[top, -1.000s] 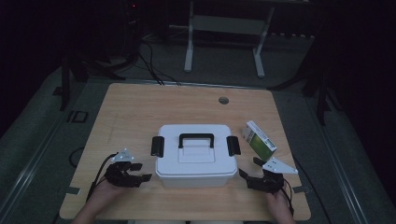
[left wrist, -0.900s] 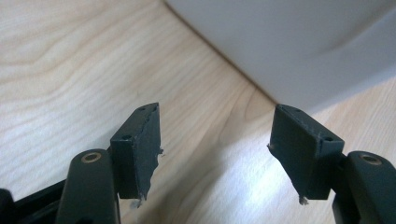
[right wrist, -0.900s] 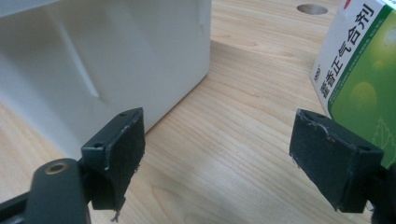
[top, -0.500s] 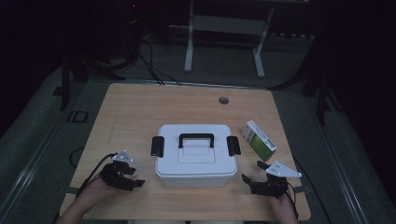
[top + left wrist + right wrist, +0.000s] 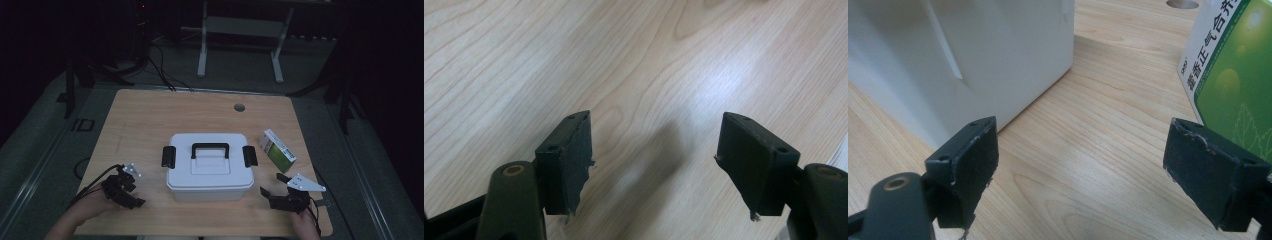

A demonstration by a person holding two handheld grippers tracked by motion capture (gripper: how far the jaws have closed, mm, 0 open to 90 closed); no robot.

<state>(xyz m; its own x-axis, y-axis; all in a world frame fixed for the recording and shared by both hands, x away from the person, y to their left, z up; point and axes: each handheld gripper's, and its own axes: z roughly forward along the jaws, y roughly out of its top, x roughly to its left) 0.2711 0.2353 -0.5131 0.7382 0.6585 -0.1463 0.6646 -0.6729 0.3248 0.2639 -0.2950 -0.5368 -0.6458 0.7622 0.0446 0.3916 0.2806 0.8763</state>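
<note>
White plastic lidded storage box (image 5: 208,167) with black handle and side latches sits mid-frame on the light wood bench (image 5: 150,115), long axis left-right. Right claw (image 5: 274,186) lower right, jaws apart, empty, just off the box's right end. Left claw (image 5: 134,191) lower left, jaws apart, just been widening, nothing between. Farther up right: green-white carton (image 5: 277,151), nearer the right claw.

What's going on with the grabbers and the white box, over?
Left gripper open, jaws just widened, nothing between. Right gripper open, empty, between box and green carton. Box shut, latches down. Nothing in the way.
</note>
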